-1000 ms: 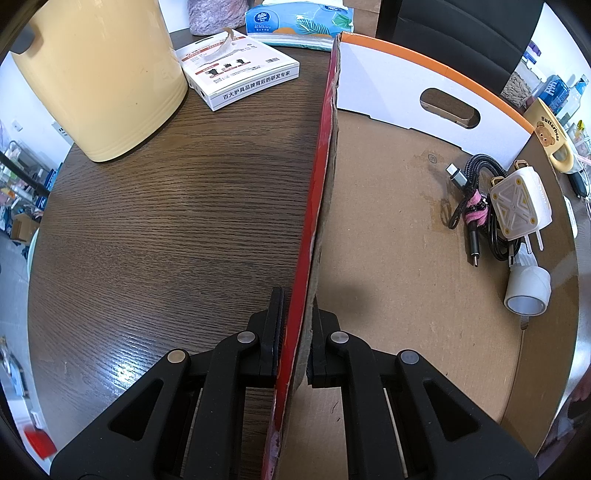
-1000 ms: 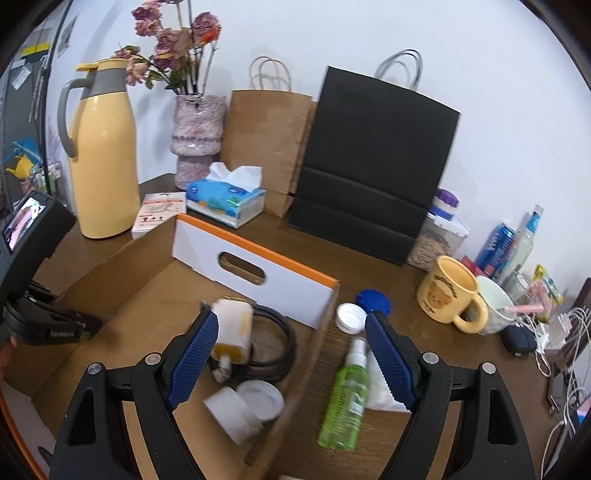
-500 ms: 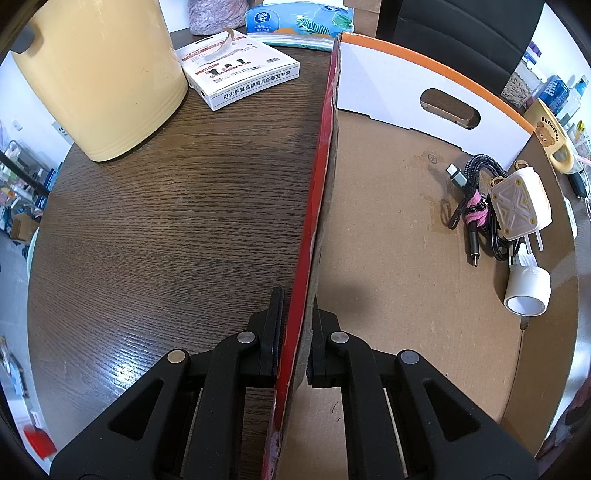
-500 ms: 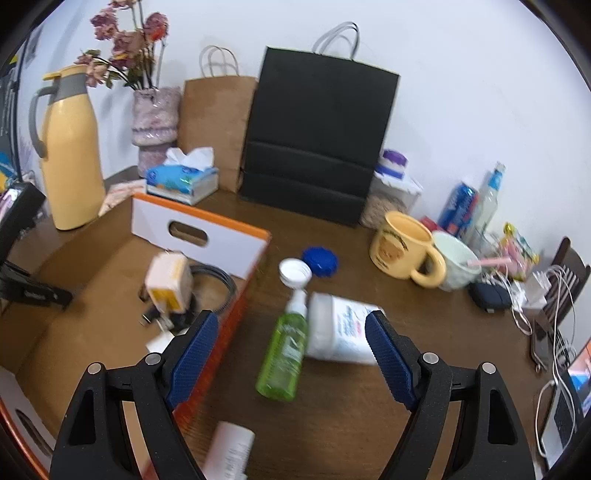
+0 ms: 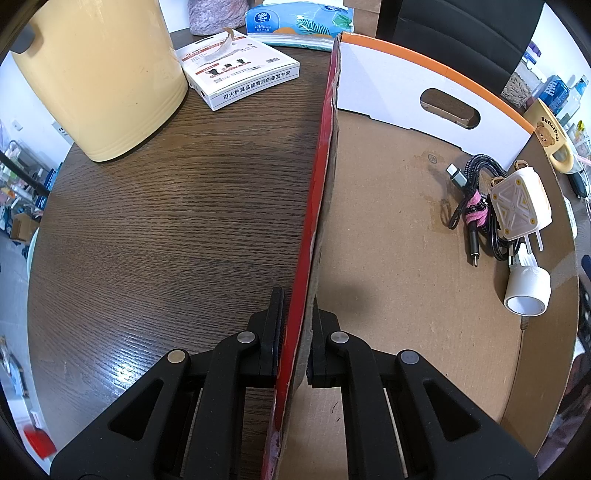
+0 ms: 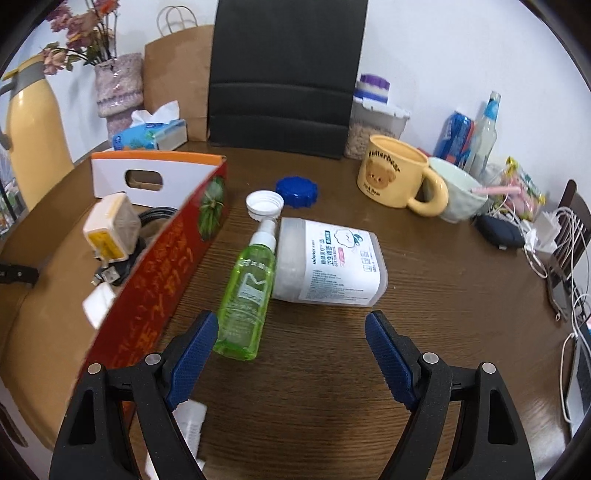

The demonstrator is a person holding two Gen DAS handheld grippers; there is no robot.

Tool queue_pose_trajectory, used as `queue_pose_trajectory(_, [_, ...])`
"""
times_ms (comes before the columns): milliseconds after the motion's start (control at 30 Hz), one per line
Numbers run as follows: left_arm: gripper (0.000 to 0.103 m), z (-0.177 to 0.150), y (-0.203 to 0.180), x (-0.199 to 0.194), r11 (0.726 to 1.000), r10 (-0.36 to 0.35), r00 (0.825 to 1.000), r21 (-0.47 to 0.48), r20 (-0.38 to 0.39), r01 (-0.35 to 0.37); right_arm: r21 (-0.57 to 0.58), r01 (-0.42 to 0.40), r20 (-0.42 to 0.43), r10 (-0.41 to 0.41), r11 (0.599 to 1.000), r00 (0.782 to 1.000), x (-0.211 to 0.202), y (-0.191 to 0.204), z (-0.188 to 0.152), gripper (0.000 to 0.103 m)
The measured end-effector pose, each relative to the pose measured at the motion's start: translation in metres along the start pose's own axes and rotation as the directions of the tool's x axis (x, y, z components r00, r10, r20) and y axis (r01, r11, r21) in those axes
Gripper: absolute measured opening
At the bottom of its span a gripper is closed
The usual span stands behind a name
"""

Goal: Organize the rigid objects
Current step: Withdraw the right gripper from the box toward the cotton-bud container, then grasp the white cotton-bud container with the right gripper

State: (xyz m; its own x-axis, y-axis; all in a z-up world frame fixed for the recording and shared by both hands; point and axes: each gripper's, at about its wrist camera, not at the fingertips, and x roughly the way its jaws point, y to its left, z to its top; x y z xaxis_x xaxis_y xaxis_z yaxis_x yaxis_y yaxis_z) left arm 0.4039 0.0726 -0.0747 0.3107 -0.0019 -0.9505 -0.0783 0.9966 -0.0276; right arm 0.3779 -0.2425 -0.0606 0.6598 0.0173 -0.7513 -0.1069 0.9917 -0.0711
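Observation:
My left gripper is shut on the red side wall of a shallow cardboard box. Inside the box lie a white charger plug, a coiled black cable and a white cylinder. My right gripper stands open above the table, just right of the box's red wall. Ahead of it lie a green spray bottle and a clear cotton-swab tub, side by side. A white cap and a blue lid rest beyond them.
A yellow jug, a white carton and a tissue pack stand left of the box. At the back are a black bag, a yellow bear mug, a bowl, cans and cables. A white tube lies under my right gripper.
My right gripper has swung right and lower, from over the box to over the table by the green bottle and the tub. The left gripper has kept still on the wall.

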Motion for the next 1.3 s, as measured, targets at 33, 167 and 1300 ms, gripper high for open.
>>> queue_pose_trajectory(33, [0.005, 0.000, 0.000, 0.000, 1.000, 0.000, 1.000, 0.000, 0.000, 0.000, 0.012, 0.003, 0.000, -0.003, 1.000, 1.000, 0.002, -0.003, 0.002, 0.086])
queue_pose_trajectory(167, [0.005, 0.000, 0.000, 0.000, 1.000, 0.000, 1.000, 0.000, 0.000, 0.000, 0.067, 0.013, 0.023, -0.015, 0.998, 1.000, 0.007, -0.018, 0.014, 0.086])
queue_pose_trajectory(1300, [0.004, 0.000, 0.000, 0.000, 1.000, 0.000, 1.000, 0.000, 0.000, 0.000, 0.122, -0.041, -0.032, 0.045, 0.992, 0.998, 0.076, -0.042, 0.038, 0.086])
